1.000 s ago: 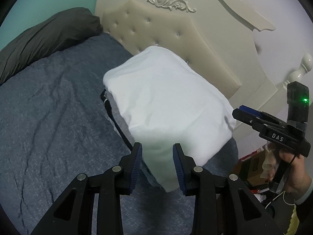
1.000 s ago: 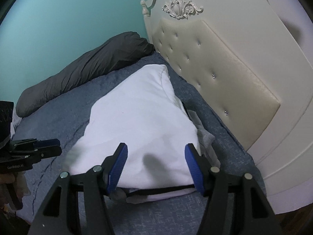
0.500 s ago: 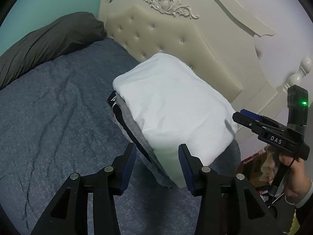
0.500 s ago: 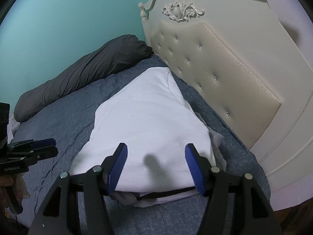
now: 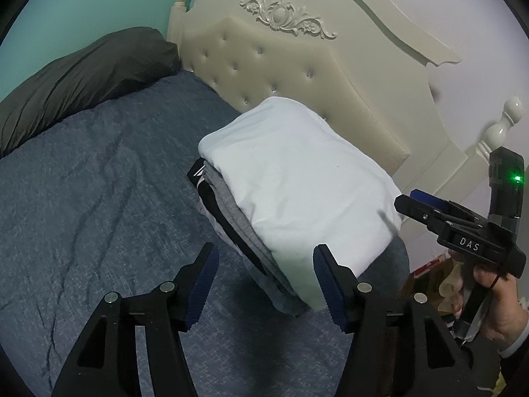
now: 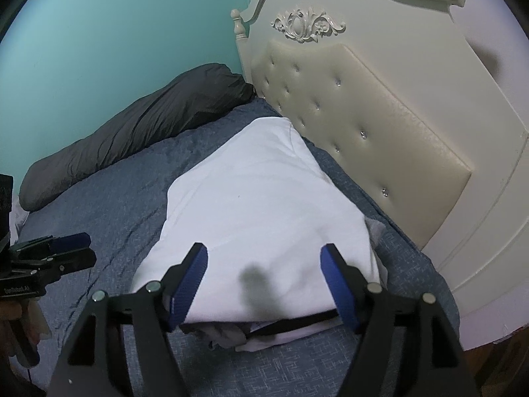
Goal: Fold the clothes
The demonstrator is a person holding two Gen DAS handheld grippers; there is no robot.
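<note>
Headboard [image 5: 297, 76] hems stack [image 5: 297, 182]; left bedsheet [image 5: 99, 182] open.

- A blue-grey bedsheet [image 5: 99, 205] spreads under and ahead of the left gripper, creased in long lines.
- A dark grey duvet [image 5: 79, 76] lies bunched along the far left, well beyond the gripper, against the teal wall [image 6: 115, 33].
- A cream headboard [image 6: 363, 125] stands ahead and to the right of the right gripper, tufted with small studs.
- A carved floral ornament [image 5: 287, 16] sits high on it.
- A turned bedpost [image 5: 499, 125] rises at the far right of the left gripper.
</note>
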